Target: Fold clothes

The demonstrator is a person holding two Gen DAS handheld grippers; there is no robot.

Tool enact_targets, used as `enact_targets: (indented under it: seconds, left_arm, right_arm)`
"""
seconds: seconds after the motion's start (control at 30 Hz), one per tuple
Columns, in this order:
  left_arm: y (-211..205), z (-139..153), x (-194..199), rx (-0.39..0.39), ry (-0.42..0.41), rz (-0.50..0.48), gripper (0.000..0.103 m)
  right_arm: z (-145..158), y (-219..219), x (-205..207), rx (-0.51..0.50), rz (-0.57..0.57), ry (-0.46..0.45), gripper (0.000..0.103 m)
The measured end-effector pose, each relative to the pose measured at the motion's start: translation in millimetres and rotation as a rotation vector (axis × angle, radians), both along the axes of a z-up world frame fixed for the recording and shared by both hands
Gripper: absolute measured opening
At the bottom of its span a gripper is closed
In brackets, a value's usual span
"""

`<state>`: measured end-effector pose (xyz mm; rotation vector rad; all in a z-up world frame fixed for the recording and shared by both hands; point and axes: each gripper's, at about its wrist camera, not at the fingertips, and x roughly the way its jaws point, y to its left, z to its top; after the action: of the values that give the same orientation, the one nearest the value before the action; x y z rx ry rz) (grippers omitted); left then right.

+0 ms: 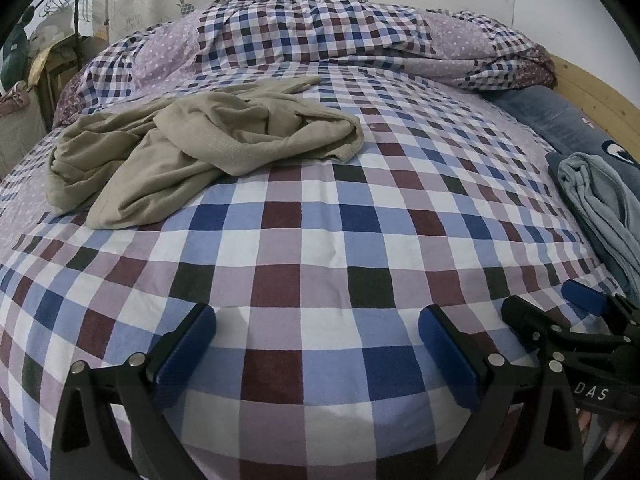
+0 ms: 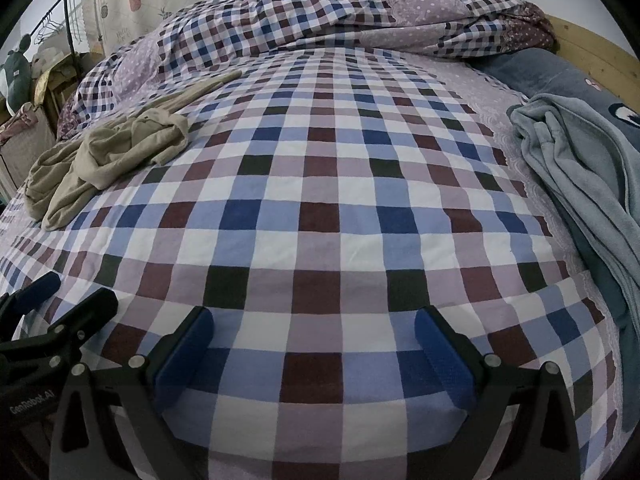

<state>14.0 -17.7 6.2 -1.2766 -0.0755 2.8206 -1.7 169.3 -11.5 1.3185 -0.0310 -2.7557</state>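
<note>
Both grippers hang low over the checked bed [image 1: 320, 220], side by side. The left gripper [image 1: 318, 350] and the right gripper [image 2: 314, 350] have their fingers spread wide, holding nothing. A crumpled beige garment [image 1: 192, 152] lies far left; a grey-blue garment [image 2: 580, 168] sits at the right edge.

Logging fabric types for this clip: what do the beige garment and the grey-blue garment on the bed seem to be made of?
The beige garment looks like thin matte cotton jersey: soft limp folds and a stitched hem. The grey-blue garment looks thicker and fleecy, perhaps sweatshirt knit: fuzzy surface, rounder folds. Neither is certain from the look alone.
</note>
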Motion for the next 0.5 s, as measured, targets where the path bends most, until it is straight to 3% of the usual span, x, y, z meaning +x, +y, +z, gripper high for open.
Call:
enact_targets:
  seconds: [0.5]
  left_arm:
    - [-1.5, -0.8, -1.4, -0.012, 0.002, -0.002, 0.103]
  right_arm:
    - [-0.5, -0.1, -1.4, 0.004, 0.003, 0.003, 0.103]
